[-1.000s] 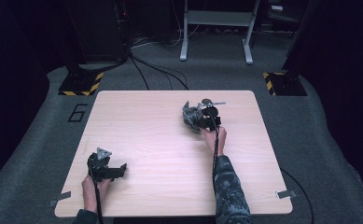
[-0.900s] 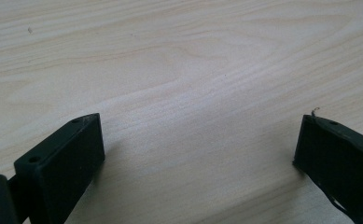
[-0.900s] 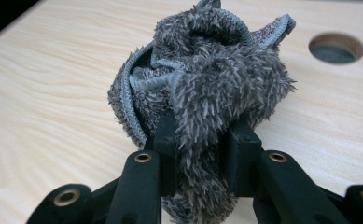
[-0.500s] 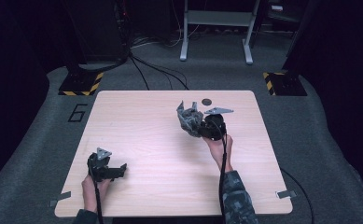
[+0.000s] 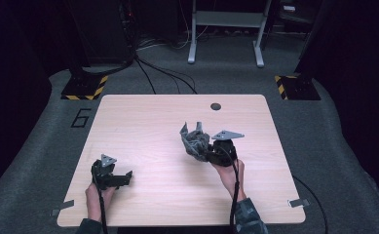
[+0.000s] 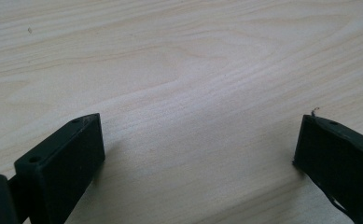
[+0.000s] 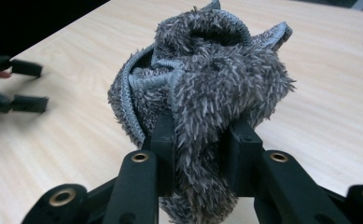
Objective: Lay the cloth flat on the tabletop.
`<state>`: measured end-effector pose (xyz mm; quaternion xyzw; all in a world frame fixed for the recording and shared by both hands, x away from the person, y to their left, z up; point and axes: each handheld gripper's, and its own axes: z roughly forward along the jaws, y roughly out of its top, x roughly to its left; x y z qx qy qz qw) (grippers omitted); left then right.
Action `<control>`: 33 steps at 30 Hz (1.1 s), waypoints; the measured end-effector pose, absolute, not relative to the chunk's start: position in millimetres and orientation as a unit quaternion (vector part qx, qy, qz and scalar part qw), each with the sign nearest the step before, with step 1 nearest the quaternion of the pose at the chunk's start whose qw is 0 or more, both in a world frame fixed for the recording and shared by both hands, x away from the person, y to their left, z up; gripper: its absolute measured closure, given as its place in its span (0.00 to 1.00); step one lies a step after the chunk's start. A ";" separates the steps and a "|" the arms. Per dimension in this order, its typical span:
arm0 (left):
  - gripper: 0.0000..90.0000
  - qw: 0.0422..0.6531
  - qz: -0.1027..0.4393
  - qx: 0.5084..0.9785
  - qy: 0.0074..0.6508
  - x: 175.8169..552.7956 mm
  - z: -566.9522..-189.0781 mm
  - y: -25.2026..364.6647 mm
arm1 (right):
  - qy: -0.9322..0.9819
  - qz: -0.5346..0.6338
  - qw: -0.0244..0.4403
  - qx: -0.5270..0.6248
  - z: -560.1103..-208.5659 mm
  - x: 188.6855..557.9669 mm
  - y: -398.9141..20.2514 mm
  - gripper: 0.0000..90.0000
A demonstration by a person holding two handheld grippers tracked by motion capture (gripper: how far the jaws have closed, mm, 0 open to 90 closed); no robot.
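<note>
cloths: 1 grey cloth [image 7: 207,79] | right hand-held gripper [image 7: 201,135] clamps it | left hand-held gripper [image 6: 198,149] jaws apart

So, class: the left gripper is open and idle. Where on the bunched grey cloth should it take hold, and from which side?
Probably the piped hem curling out on the side of the grey cloth that faces the left gripper. The right gripper pinches the bundle's lower middle, so the edges stand free. Come in level across the table from the left: that firm rim gives the jaws something thin to close on.
</note>
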<state>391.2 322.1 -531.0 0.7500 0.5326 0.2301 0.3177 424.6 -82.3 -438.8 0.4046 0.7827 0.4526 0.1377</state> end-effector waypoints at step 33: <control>0.01 0.316 0.232 0.748 0.536 392.0 -531.0 321.2 | 0.809 0.412 0.126 0.399 -469.7 389.1 -74.3 0.29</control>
